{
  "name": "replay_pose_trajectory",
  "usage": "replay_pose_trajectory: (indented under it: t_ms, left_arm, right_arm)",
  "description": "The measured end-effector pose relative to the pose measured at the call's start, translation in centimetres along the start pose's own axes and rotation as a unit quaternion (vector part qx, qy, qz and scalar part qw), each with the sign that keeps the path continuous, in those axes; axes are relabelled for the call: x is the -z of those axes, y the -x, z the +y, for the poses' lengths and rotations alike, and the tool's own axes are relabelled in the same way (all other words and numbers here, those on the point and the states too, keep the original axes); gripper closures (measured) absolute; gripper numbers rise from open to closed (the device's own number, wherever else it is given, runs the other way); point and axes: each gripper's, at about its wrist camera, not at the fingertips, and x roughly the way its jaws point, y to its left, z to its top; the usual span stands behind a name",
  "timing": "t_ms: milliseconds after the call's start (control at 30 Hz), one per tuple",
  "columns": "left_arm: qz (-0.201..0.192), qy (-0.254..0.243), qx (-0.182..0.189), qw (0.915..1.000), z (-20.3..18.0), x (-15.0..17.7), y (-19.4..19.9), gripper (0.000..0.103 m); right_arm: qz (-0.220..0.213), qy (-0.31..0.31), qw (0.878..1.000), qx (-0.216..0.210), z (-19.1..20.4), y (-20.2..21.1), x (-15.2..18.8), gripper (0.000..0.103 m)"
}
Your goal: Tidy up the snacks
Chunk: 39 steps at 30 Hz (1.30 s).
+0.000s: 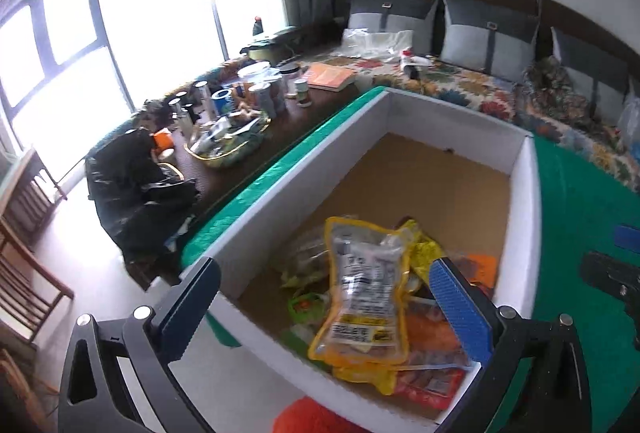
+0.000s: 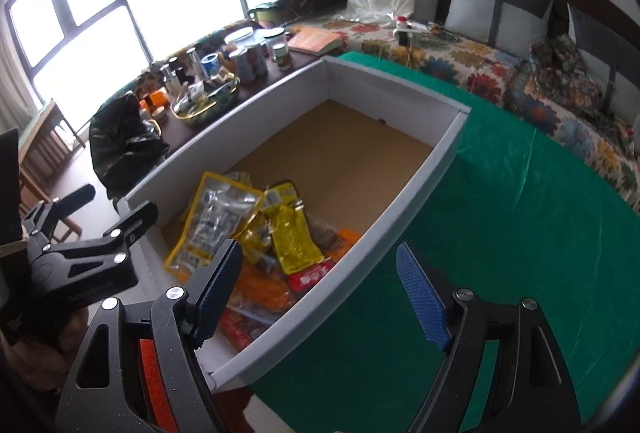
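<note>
A: What is the left gripper doing?

B: It is hovering over the near end of the white cardboard box, jaws standing wide apart and pinching nothing. A yellow-edged clear snack pouch is lying between the two blue pads, touching neither as far as I can tell.

A: And the right gripper?

B: Its jaws are also standing spread and empty. One pad is hanging over the box's near corner at lower centre of the frame; the other is sitting over the green cloth outside the box wall.

A: Where are the snacks lying?

B: They are piling up at the near end of the box, on its brown floor: the clear pouch on top, a yellow packet just beside it, and orange and red packets showing underneath. The far half of the box floor is showing bare cardboard.

A: What is sitting around the box?

B: In the upper left, a dark table is carrying cans, jars and an oval tray. A floral-covered sofa with grey cushions is running along the upper right, and bright windows are glaring at the left.
</note>
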Motion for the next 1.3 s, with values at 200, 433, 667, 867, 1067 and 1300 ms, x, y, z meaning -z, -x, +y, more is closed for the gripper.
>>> replay_pose_trajectory:
  t_ms: [200,433,667,867,1067,1300]
  left_arm:
    - [-0.02,-0.019,-0.048,0.9985,0.2,0.4,0.5,0.0]
    - [-0.001,0.015,-0.007,0.9999,2.1,0.4,0.6,0.0]
    - [0.028,-0.001,0.028,0.9992,2.8,-0.4,1.4,0.0]
    - [0.037,0.001,0.064,0.9973,3.0,-0.6,2.5,0.0]
    - [0.033,0.014,0.073,0.9967,3.3,-0.7,2.9,0.0]
    - [0.036,0.025,0.071,0.9965,4.3,-0.7,2.7,0.0]
  right_arm:
    - [0.012,0.015,1.0,0.01,0.5,-0.3,0.6,0.021]
    - [0.015,0.032,0.999,0.026,1.5,0.0,0.7,0.021]
    - [0.03,0.03,0.998,0.047,3.0,0.1,1.2,0.021]
    - [0.032,0.023,0.998,0.043,3.9,0.5,1.4,0.021]
    - [0.03,0.025,0.998,0.043,4.4,1.0,1.1,0.021]
    - [0.028,0.033,0.998,0.038,5.3,1.5,0.8,0.021]
